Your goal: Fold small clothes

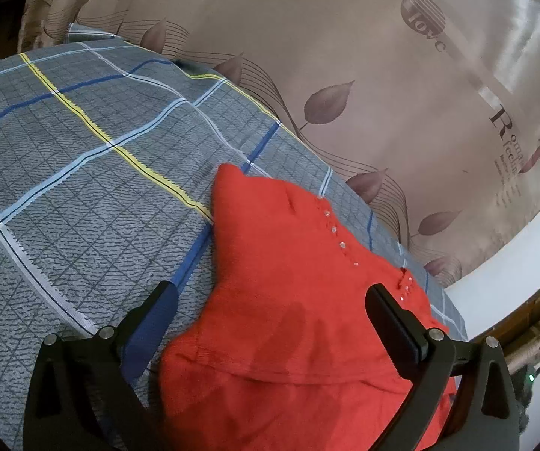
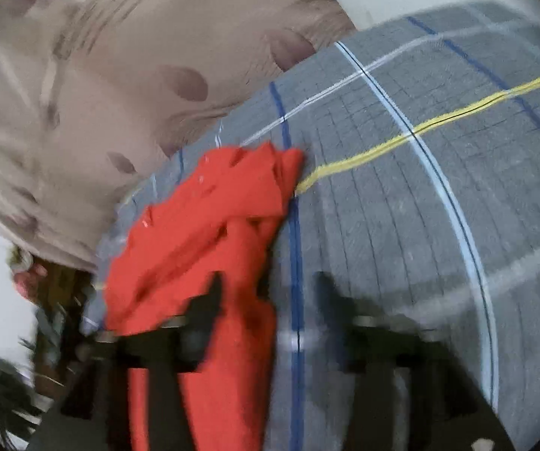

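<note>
with the left gripper [image 1: 270, 300] released over the crumpled red garment [image 1: 288, 282] at lower centre and the right gripper [image 2: 266, 293] likewise released, spreading it flat on the plaid bed [image 1: 82, 150] looks next

Left tongs [image 1: 270, 300] spread wide; right tongs [image 2: 266, 289] parted.

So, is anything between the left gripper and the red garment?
Nothing visible. The left gripper is open with the red garment directly between its fingers on the plaid sheet.
</note>
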A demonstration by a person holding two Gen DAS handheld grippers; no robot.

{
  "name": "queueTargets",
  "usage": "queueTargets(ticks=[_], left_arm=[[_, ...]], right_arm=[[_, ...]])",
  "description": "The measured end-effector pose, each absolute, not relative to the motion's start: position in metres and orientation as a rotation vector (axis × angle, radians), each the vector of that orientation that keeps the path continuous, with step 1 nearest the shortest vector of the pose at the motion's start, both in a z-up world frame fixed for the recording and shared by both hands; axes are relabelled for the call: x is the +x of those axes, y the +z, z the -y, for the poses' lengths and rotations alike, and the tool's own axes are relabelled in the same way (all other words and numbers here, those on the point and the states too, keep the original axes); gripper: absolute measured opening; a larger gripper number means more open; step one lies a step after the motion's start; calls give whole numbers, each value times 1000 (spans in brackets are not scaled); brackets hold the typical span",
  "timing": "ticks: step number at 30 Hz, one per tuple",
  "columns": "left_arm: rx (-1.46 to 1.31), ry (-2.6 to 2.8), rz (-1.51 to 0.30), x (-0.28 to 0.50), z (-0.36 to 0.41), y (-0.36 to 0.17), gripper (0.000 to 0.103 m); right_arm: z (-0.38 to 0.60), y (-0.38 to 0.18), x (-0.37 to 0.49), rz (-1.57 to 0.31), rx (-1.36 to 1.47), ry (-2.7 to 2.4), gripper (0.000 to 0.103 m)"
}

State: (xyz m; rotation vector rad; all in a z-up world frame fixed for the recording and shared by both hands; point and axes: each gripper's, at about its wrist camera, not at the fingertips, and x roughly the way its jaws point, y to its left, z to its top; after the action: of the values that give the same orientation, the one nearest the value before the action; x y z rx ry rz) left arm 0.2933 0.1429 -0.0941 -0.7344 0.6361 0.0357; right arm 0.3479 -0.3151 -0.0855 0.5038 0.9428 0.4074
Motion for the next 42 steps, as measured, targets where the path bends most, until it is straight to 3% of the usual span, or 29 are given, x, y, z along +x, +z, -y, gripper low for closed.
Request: queueTargets(ticks=[7,11,17,21,22,29,31,34,36,42], left_arm=[[-735,35,-635,293,-142,-94,100],[-733,37,-636,294,-141,-94,100],[-736,35,-633,293,-142,-94,101],[-737,34,-632,293,-143,-94,101],[-737,33,-632,293,-142,-94,101],[-738,31,-631,294,-141,-93,102],[-737,31,-631,294,-141,-93,102],[-738,31,-630,294,-141,-94,102],[-737,32,-630,294,-140,-94,102],[-739,30,-628,293,-139,-93,102]], right_arm=[[257,-83,325,-916,104,275,64],[252,-84,334,-882,73,189,51],[228,-88,354,-879,-35,148,52],[231,-89,351,-872,-74,89,39],[238,-89,350,-874,-65,60,30],[247,-89,334,-873,-50,56,26],[247,-88,336,-886,-44,79,33],[257,-85,328,-909,50,208,71],[267,-78,316,-895,81,224,71],[260,-44,322,-790,65,240,33]])
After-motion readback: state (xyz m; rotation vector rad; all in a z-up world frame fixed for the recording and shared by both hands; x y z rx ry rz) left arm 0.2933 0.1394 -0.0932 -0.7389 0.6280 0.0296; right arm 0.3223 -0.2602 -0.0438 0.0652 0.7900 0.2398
